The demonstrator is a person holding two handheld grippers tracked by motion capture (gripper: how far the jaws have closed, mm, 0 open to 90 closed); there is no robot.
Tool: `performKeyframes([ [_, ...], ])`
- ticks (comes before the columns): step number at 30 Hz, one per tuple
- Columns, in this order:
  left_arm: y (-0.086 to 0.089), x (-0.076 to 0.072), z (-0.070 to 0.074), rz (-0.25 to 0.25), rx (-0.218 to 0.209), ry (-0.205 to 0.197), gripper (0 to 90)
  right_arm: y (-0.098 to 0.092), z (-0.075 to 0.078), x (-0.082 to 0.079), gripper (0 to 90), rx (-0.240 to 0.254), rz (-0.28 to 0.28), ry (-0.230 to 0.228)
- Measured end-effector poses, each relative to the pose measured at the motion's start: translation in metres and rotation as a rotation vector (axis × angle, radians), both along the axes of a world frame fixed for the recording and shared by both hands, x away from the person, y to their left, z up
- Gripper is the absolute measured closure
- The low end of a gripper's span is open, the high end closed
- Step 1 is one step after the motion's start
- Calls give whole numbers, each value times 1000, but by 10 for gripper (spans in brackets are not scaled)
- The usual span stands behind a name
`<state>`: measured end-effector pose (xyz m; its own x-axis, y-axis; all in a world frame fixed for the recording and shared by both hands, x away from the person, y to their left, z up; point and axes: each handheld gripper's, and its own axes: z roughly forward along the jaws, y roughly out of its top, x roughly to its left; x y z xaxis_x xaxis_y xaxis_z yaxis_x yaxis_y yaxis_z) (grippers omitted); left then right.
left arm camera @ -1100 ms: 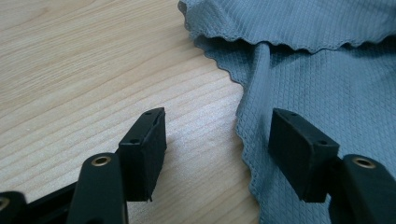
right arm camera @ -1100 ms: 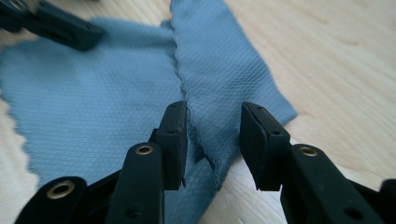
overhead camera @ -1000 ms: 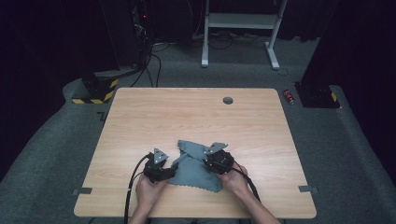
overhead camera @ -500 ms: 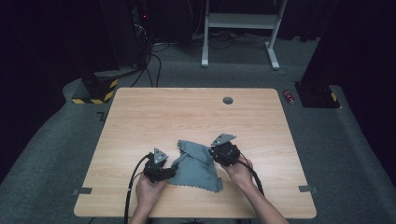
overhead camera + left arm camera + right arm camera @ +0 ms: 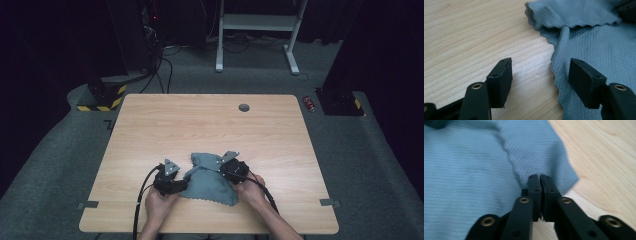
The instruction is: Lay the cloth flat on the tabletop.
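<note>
High view overhead, facing forward-down on table (image 5: 200,125) — tongs views low, close; all share cloth (image 5: 210,180).

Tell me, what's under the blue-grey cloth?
The cloth lies on the wooden table, and bare wood shows all around it. Whatever might sit beneath its middle is covered. The right hand-held gripper pinches one edge; the left hand-held gripper is open beside it.

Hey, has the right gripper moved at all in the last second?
Yes. In the high view the right gripper has shifted slightly toward the table's far edge, dragging the pinched grey cloth.
</note>
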<state>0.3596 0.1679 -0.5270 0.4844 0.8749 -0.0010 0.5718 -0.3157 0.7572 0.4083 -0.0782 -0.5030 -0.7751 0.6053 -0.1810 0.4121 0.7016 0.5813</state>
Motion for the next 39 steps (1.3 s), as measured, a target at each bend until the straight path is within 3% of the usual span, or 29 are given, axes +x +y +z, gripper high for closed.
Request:
performKeyframes([
  [9,0,0,0,2,0,0,362,-14,20,9,894,54,-41,-38],
  [14,0,0,0,2,4,-1,363,-22,39,24,895,82,-61,-40],
  [15,0,0,0,4,2,0,363,-24,46,34,895,89,-71,-34],
  [21,0,0,0,4,3,0,365,-18,53,58,895,79,-91,-26],
  [25,0,0,0,5,2,0,366,-10,49,78,894,50,-100,-14],
  [29,0,1,0,7,2,2,365,-6,33,96,886,22,-99,51],
  [31,0,1,0,9,3,1,364,-6,28,101,808,33,-98,73],
  [37,0,1,0,14,0,1,358,-11,29,91,723,100,-113,65],
  [38,0,1,0,14,2,2,358,-13,31,85,711,125,-120,62],
  [39,1,1,0,12,6,0,358,-19,32,69,680,176,-127,72],
])
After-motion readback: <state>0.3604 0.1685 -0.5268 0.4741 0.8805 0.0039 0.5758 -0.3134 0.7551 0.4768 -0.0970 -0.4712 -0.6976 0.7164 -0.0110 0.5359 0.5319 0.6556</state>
